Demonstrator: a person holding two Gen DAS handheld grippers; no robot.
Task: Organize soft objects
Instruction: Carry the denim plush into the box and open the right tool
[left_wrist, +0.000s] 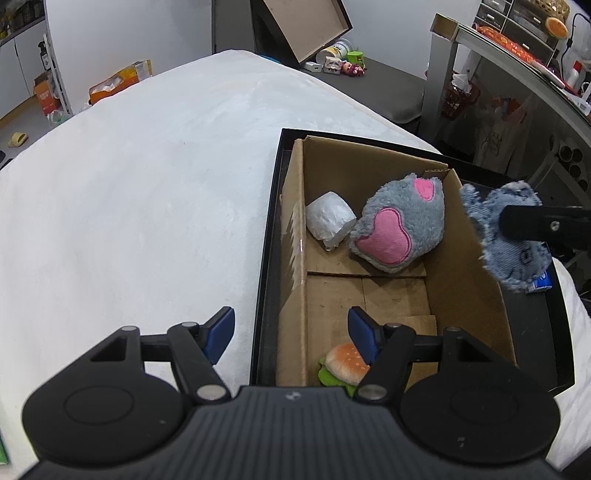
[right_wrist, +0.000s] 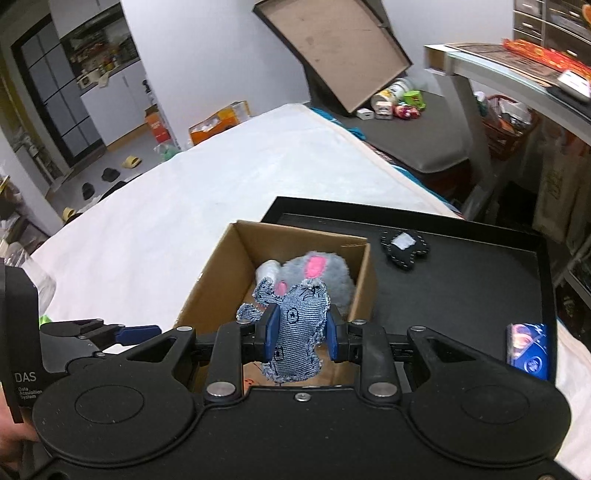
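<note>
A cardboard box (left_wrist: 295, 229) stands in a black tray (left_wrist: 267, 240) on a white cloth. In it lie a grey and pink plush paw (left_wrist: 402, 221), a white wrapped bundle (left_wrist: 330, 219) and a plush burger (left_wrist: 343, 363). My left gripper (left_wrist: 291, 330) is open and empty, over the box's near left wall. My right gripper (right_wrist: 300, 334) is shut on a blue denim soft toy (right_wrist: 295, 328) and holds it above the box (right_wrist: 218, 273). In the left wrist view the denim toy (left_wrist: 498, 254) hangs over the box's right wall.
A small black felt toy (right_wrist: 404, 248) and a blue packet (right_wrist: 528, 349) lie on the black tray (right_wrist: 461, 288) right of the box. A tilted box lid (right_wrist: 332, 48) and small toys (left_wrist: 343, 64) are on a dark bench beyond the table. Shelves stand at right.
</note>
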